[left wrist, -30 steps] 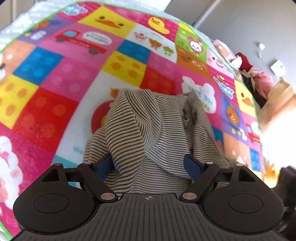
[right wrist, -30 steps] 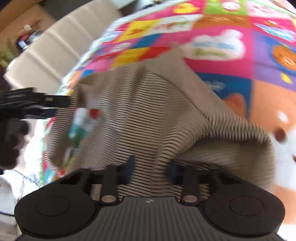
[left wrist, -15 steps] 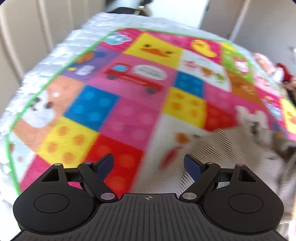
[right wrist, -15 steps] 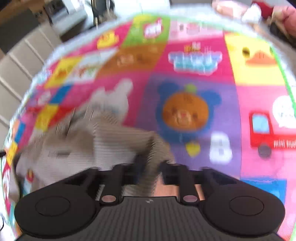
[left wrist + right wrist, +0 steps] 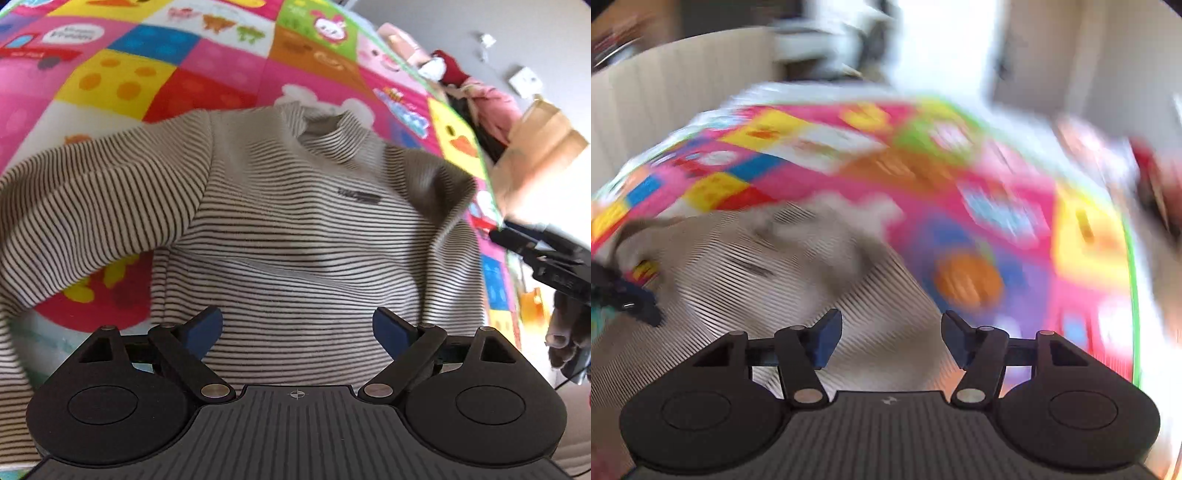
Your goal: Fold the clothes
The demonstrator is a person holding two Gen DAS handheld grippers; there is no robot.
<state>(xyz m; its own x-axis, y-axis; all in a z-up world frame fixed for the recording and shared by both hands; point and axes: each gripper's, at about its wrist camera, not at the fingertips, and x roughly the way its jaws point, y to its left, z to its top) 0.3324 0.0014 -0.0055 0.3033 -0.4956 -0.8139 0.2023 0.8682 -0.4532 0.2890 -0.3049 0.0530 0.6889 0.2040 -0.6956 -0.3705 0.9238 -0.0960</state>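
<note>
Striped sweater [image 5: 295,229] bears an unreadable dark chest label [image 5: 358,195]; mat [image 5: 122,79] beneath.

Shirt [image 5: 295,229] lies spread on mat [image 5: 221,74] w/ collar toward far edge, left claw [image 5: 297,330] over its near hem, right claw [image 5: 891,336] by its right side, bag [image 5: 543,147] beyond mat's far-right corner.

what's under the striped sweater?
The striped sweater lies spread on the patchwork play mat; red and yellow mat squares show beside its body and below its sleeve. Whatever is directly beneath the fabric is covered.
</note>
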